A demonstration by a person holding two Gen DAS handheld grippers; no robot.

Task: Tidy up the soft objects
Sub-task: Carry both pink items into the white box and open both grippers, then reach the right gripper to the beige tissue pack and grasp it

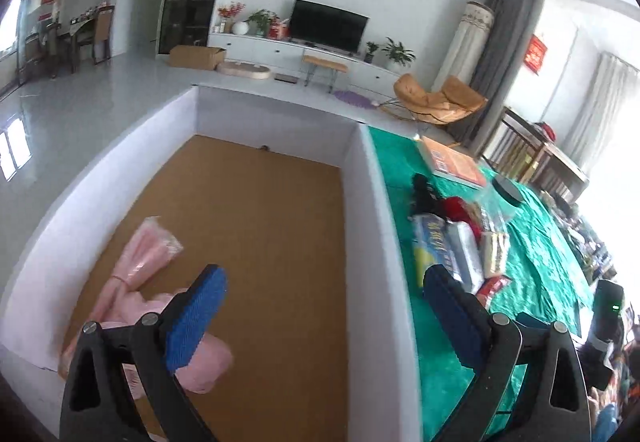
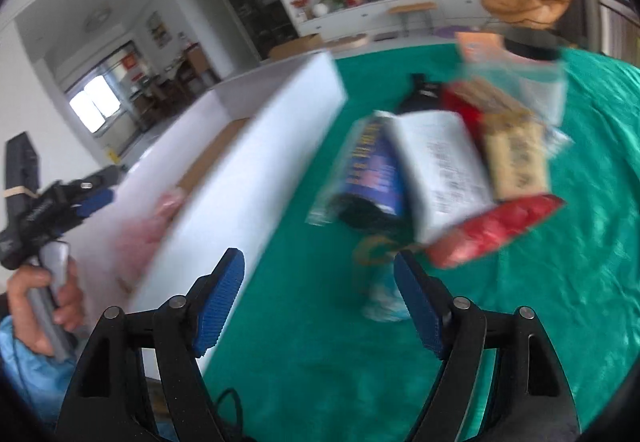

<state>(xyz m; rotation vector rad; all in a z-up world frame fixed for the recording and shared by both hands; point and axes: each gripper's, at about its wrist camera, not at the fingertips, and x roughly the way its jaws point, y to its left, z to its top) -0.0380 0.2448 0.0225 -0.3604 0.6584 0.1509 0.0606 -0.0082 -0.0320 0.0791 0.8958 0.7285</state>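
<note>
A white-walled box (image 1: 372,210) with a brown floor stands on the green cloth (image 1: 532,242). A pink soft item in clear wrap (image 1: 148,254) lies in its near left corner. My left gripper (image 1: 324,302) is open and empty over the box. A pile of packaged soft items (image 1: 456,242) lies right of the box. In the blurred right wrist view the pile (image 2: 436,170) holds a blue pack (image 2: 368,170), a white pack (image 2: 444,166) and a red pack (image 2: 492,234). My right gripper (image 2: 320,282) is open and empty above the cloth (image 2: 560,282), near the pile. The left gripper also shows at far left (image 2: 80,198).
An orange book (image 1: 452,162) and a black round object (image 1: 508,190) lie on the cloth's far side. The box wall (image 2: 248,162) runs to the left of my right gripper. Beyond are the floor, a TV unit and an orange chair (image 1: 436,102).
</note>
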